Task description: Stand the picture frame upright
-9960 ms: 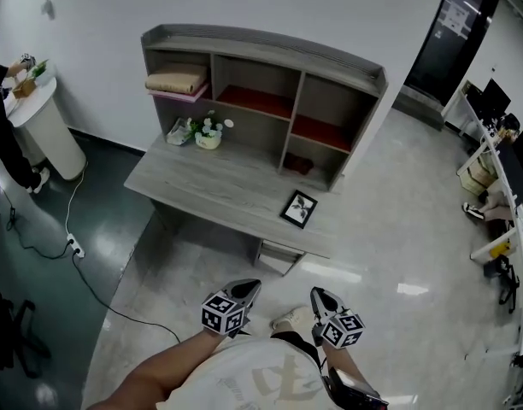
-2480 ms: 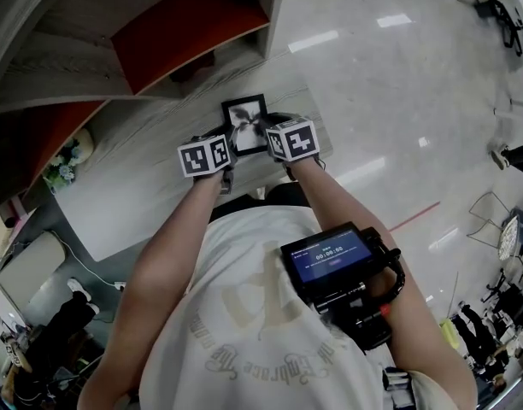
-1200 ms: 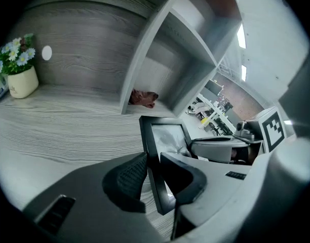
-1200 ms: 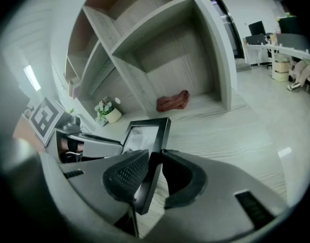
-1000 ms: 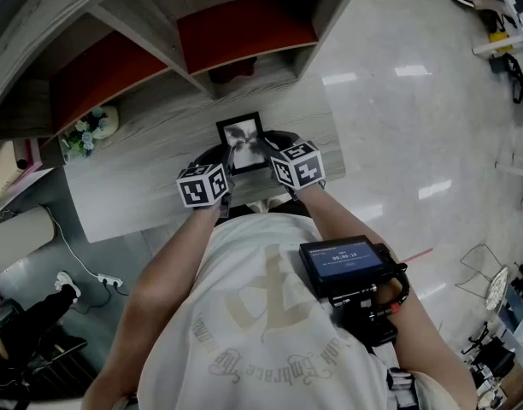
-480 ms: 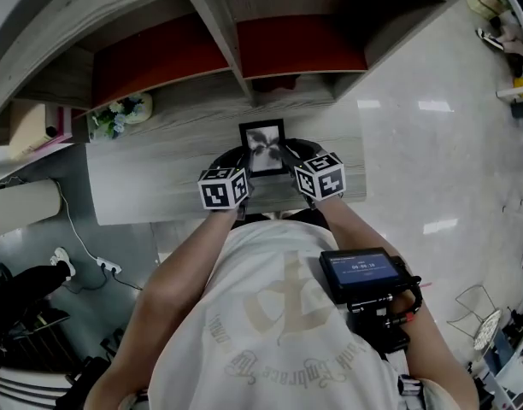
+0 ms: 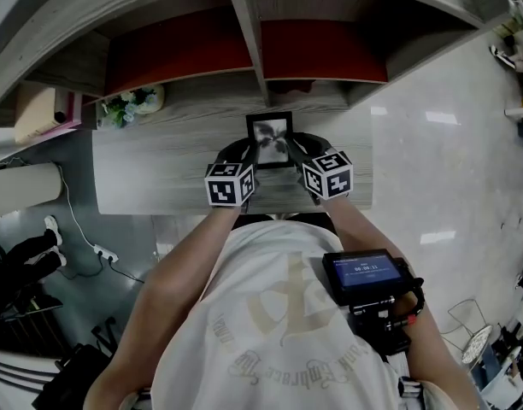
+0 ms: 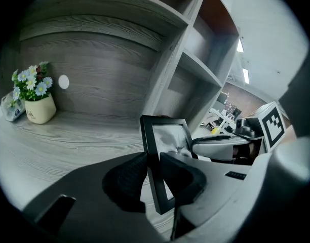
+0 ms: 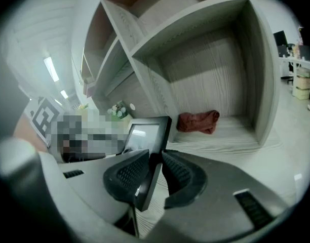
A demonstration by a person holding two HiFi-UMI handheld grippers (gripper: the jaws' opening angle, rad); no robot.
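Field notes, everything placed from the picture frame (image 7: 271, 131)

- Far left of the frame, at the back of the desk (image 7: 150, 182): a flower pot (image 8: 36, 97), not involved
- Left gripper (image 8: 152, 171): jaws clamped on the frame's left side rail, one pad on the glass face and one on the back
- The frame sits between the two tools, near the desk's front edge and in front of the shelf divider. It reads close to vertical, with the picture facing me. I cannot tell whether its bottom edge rests on the wood or hangs just above it
- Right gripper (image 9: 154, 173): jaws closed on the frame's right rail in the same way
- Behind and right of the frame, in the lower shelf bay: a crumpled red cloth (image 9: 198, 121), well apart

Step, as I judge it: the tilt-up is nearly done and the set-down is what remains. The next move calls for seating the bottom edge flat, checking that a back stand, which I cannot see, carries the weight, then releasing both sides evenly so the frame does not tip

Writing: the marker cubes (image 7: 230, 184) carry only square codes. The screen (image 7: 358, 271) and the shirt (image 7: 270, 314) lettering are too small to read. There is no label on the frame
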